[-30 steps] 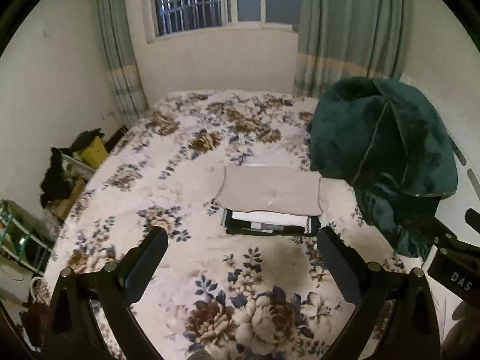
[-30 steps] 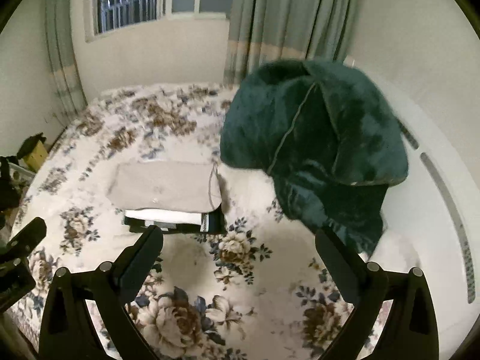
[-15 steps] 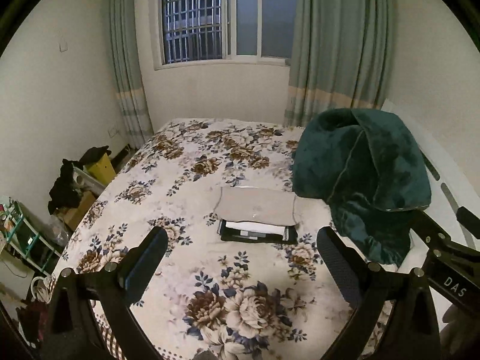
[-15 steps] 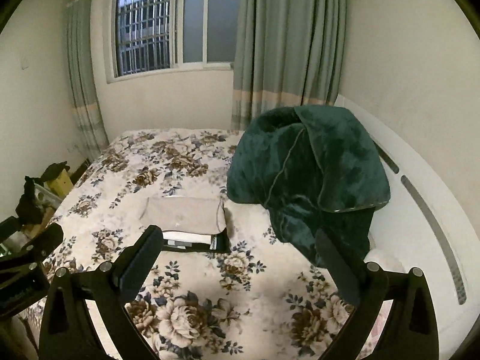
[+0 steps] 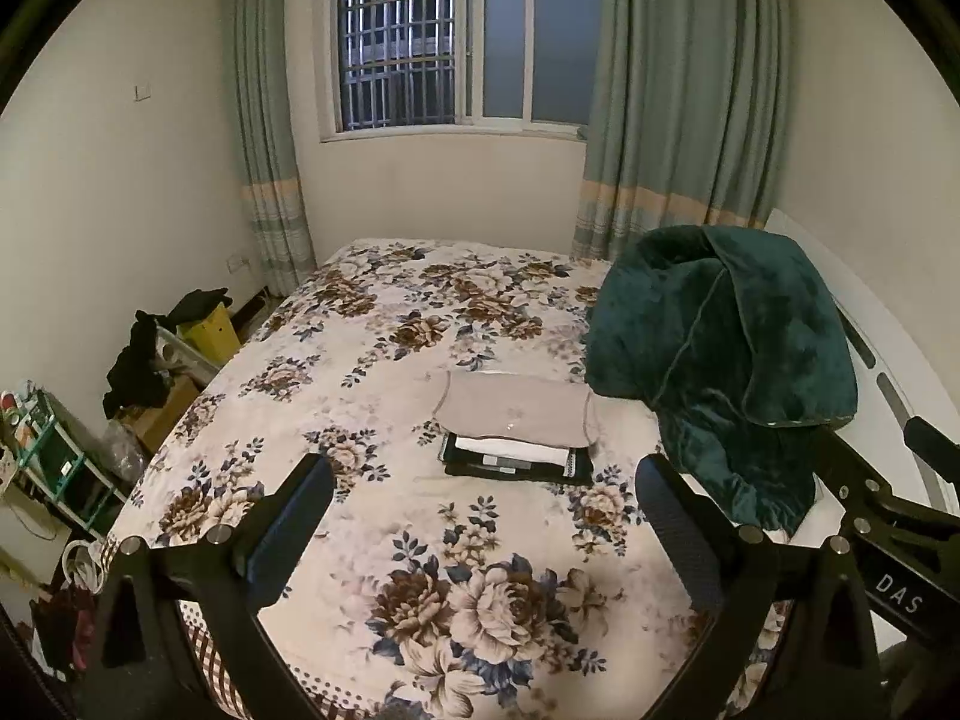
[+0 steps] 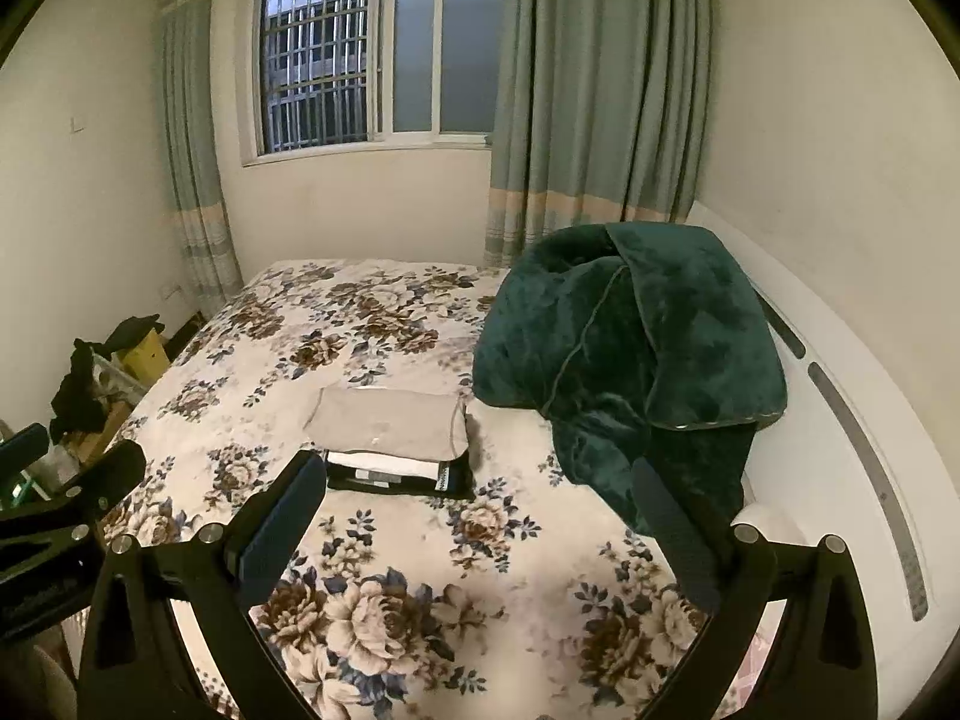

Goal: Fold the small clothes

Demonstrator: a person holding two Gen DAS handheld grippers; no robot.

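A stack of folded clothes (image 5: 516,441) lies mid-bed, with a beige piece on top, then white, then dark ones; it also shows in the right wrist view (image 6: 393,441). My left gripper (image 5: 483,525) is open and empty, held above the near part of the floral bed (image 5: 372,324), well short of the stack. My right gripper (image 6: 480,525) is open and empty too, at a similar distance. The right gripper's body shows at the right edge of the left wrist view (image 5: 888,516).
A dark green plush blanket (image 5: 720,360) is heaped at the bed's right side, also in the right wrist view (image 6: 630,348). A white headboard (image 6: 852,420) runs along the right. Boxes, dark clothes (image 5: 135,366) and a shelf (image 5: 54,468) stand on the floor left. Window and curtains behind.
Both grippers have pulled back and up from the bed; the stack now looks smaller and farther, and the window is in view. Both stay open and empty.
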